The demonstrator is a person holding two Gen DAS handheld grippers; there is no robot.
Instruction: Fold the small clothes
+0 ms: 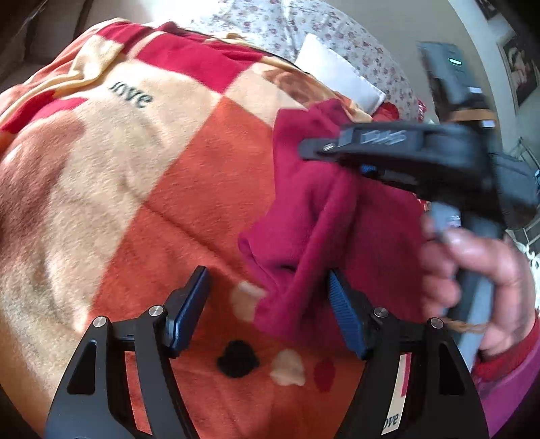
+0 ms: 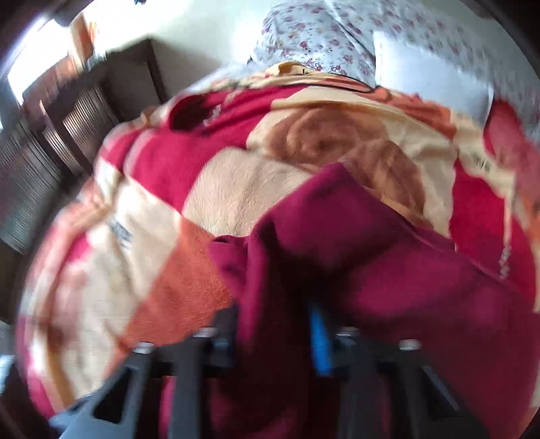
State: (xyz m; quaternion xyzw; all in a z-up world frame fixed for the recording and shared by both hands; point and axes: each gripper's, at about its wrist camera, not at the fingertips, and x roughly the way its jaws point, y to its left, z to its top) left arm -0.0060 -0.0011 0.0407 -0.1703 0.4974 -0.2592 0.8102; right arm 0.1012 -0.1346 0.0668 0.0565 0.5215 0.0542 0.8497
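A bed fills both views, covered by a fleece blanket [image 1: 189, 189] checked in red, orange and cream, with a flowered sheet [image 1: 287, 27] and a white pillow [image 1: 337, 74] at its far end. A dark red garment [image 1: 303, 236] lies crumpled on the blanket, on the orange square nearer than the pillow. The left tool [image 1: 268, 310] hangs just above the garment's near edge with its jaws wide apart; its right pad [image 1: 344, 310] is beside a fold of the cloth, its other pad over bare blanket, neither pressing. The right tool [image 2: 275, 337], held in a hand [image 1: 472, 277], comes down on the garment's far side, toward the pillow. In its own blurred view its jaws are closed on a raised fold of the red cloth.
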